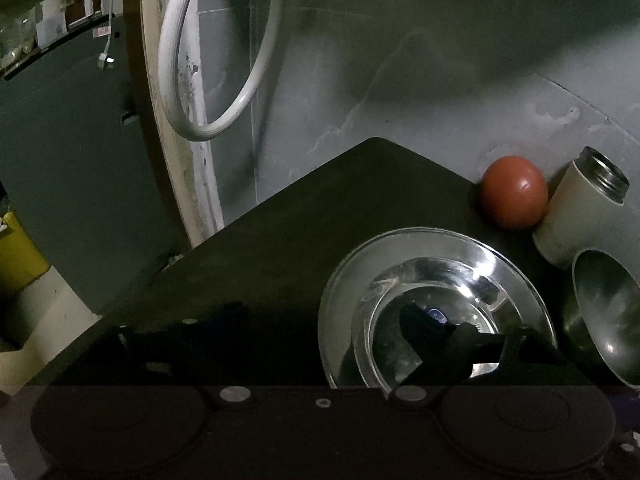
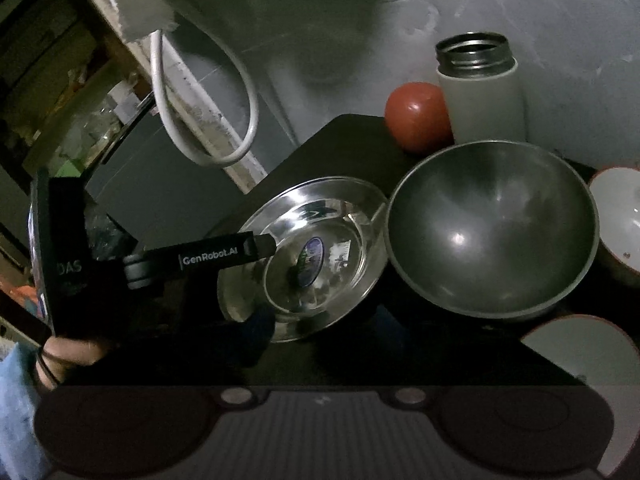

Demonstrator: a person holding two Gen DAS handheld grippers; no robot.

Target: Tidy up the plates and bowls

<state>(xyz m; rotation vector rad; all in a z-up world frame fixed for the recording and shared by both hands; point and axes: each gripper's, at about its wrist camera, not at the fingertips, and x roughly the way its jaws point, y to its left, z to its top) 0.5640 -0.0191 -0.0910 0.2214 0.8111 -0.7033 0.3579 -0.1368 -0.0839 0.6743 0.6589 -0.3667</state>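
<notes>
A shiny steel plate [image 1: 520, 264] lies on the black table [image 1: 280, 240] with a smaller steel dish [image 1: 436, 280] nested in it; the dish bears a blue sticker. My left gripper [image 1: 326, 312] is open wide. Its right finger [image 1: 440, 332] reaches over the dish and its left finger rests on the table outside the rim. From the right wrist, the plate [image 2: 352, 200] shows with the left gripper [image 2: 266, 284] straddling its near-left rim. A dark grey bowl [image 2: 492, 228] stands right against the plate. My right gripper's fingers are lost in the dark.
A red ball-like object [image 2: 418, 116] and an open white flask [image 2: 480, 96] stand at the back by the wall. Two white bowls with brown rims [image 2: 620, 216] [image 2: 580, 348] sit at the right. A white hose [image 1: 176, 60] loops left of the table corner [image 1: 372, 144].
</notes>
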